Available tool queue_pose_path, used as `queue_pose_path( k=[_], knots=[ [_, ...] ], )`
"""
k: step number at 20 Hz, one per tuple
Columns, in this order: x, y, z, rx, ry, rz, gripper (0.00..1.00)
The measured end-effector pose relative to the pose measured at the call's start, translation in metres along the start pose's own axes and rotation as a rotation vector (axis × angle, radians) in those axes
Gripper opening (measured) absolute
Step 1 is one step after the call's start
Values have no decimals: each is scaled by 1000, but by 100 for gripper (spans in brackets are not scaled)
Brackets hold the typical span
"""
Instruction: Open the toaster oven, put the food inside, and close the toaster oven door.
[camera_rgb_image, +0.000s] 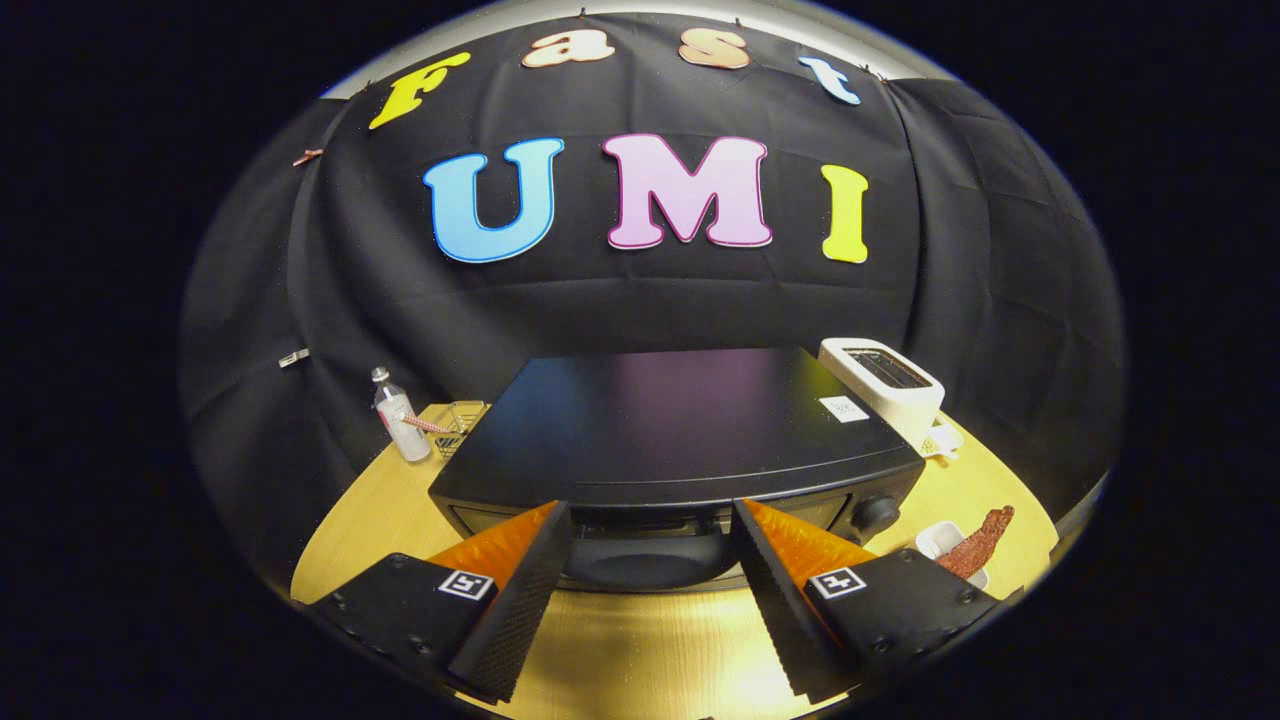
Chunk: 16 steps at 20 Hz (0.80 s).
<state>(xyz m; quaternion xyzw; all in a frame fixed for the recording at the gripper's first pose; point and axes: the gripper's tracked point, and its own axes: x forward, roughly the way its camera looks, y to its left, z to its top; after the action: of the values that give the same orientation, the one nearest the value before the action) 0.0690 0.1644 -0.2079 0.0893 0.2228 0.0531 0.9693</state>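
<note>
A black toaster oven (660, 420) stands on the wooden table (640, 650), its front facing me and its door looking shut. My gripper (650, 508) is open, with the fingertips level with the oven's upper front edge. Between them lies the dark curved door handle (640, 565); neither finger touches it. A round knob (876, 515) sits on the oven's front, to the right of the right finger. The food, a reddish-brown strip (980, 543), leans in a small white bowl (938, 540) on the table to the right of the oven.
A white slot toaster (885, 385) stands at the oven's back right corner. To the oven's left are a small plastic bottle (400, 420) and a clear cup (465, 420). Black cloth walls close in behind and on both sides.
</note>
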Motion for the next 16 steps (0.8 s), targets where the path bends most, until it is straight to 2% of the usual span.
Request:
queue_pose_path(
  k=[4,9,16],
  knots=[
    [7,2,0,-52,-11,-9,98],
    [5,1,-9,-48,7,-21,99],
    [-28,0,-38,-36,25,-8,99]
  ],
)
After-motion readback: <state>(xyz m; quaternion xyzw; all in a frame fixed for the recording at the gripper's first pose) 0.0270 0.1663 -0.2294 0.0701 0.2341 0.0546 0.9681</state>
